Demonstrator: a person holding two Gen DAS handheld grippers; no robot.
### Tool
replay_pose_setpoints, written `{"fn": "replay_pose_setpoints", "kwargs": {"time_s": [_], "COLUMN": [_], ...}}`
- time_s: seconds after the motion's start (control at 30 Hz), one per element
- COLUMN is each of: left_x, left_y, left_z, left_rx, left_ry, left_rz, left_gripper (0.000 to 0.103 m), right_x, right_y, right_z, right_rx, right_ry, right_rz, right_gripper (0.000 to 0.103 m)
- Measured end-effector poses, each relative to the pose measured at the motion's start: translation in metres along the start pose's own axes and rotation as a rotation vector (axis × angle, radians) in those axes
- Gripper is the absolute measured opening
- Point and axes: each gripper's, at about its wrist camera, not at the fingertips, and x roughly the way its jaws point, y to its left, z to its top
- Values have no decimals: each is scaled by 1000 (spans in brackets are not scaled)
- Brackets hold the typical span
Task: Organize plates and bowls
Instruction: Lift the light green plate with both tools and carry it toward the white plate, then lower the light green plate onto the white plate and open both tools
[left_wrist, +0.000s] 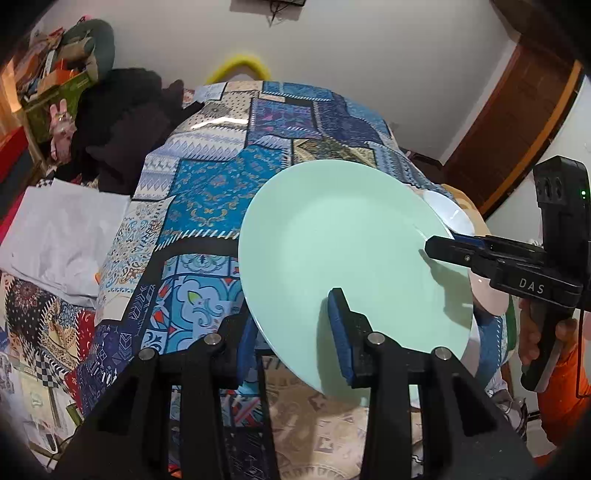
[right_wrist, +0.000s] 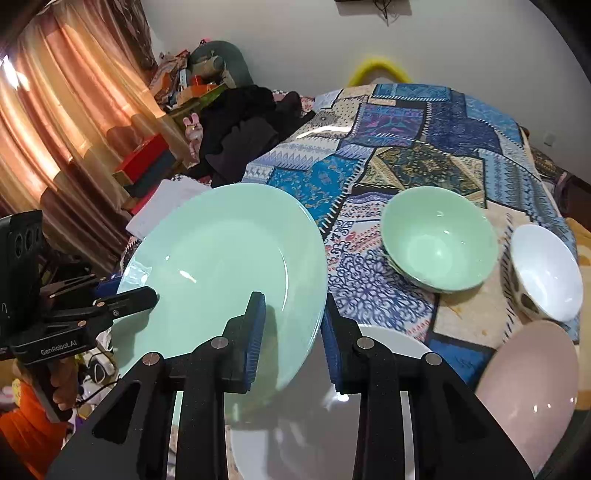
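Mint-green plate (right_wrist: 221, 266) is up off the patchwork tablecloth (right_wrist: 406, 147), tilted, and I've got both tools on it. My left gripper (left_wrist: 295, 332) pinches the near rim, my right gripper (right_wrist: 291, 332) clamps the opposite edge, pads tight on the plate on both sides. Under it sits a white plate (right_wrist: 391, 339). Nearby are a green bowl (right_wrist: 439, 240), a white bowl (right_wrist: 546, 269) and a pink plate (right_wrist: 528, 391).

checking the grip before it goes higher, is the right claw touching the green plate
Touching. In the right wrist view the right claw straddles the green plate rim, one blue pad on top and one under it. The left wrist view shows the same pinch from the side.
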Motion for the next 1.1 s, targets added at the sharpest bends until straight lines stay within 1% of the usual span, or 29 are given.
{"fn": "replay_pose_setpoints", "kwargs": {"time_s": [0.2, 0.47, 0.87, 1.1], "left_x": [-7, -7, 12, 26], "left_y": [-22, -51, -84, -92], "left_z": [-2, -6, -17, -26], "left_rx": [30, 83, 132, 144], "left_ry": [-2, 11, 66, 105], "left_rz": [-9, -24, -59, -67], "left_gripper": [37, 37, 37, 38], "right_x": [-20, -42, -57, -56], "right_y": [-6, -22, -46, -55], "right_z": [-12, -33, -62, -77], "right_rx": [12, 52, 126, 165], "right_ry": [-27, -55, -47, -26], "right_rz": [-14, -29, -49, -49], "right_gripper": [27, 27, 27, 27]}}
